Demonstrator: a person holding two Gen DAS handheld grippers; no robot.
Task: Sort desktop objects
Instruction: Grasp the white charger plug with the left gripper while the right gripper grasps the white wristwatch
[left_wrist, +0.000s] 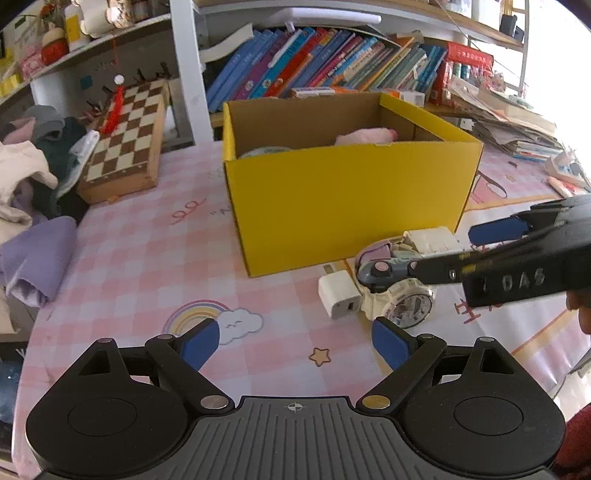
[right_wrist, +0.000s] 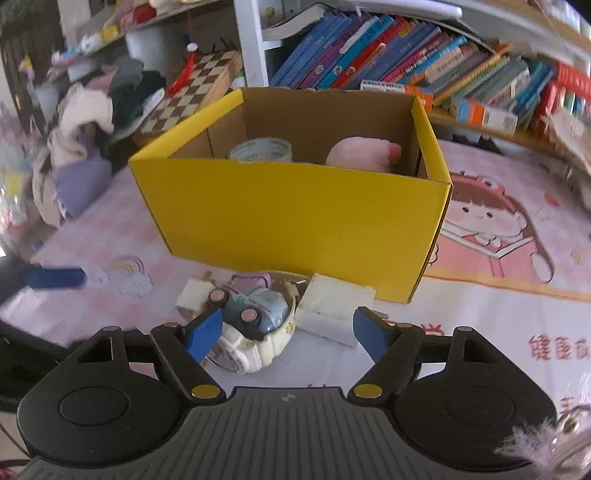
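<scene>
Left gripper (left_wrist: 295, 341) open; right gripper (right_wrist: 286, 332) open, angled down.

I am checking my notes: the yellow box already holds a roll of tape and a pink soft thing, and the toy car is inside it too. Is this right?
Not quite. The toy car is not in the yellow box; it lies on the table in front of it, by the white watch. The roll of tape and pink soft thing are inside, as the right wrist view shows.

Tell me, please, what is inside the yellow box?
Inside the yellow box a roll of clear tape and a pink soft thing show. The front wall hides the box floor and anything lower.
</scene>
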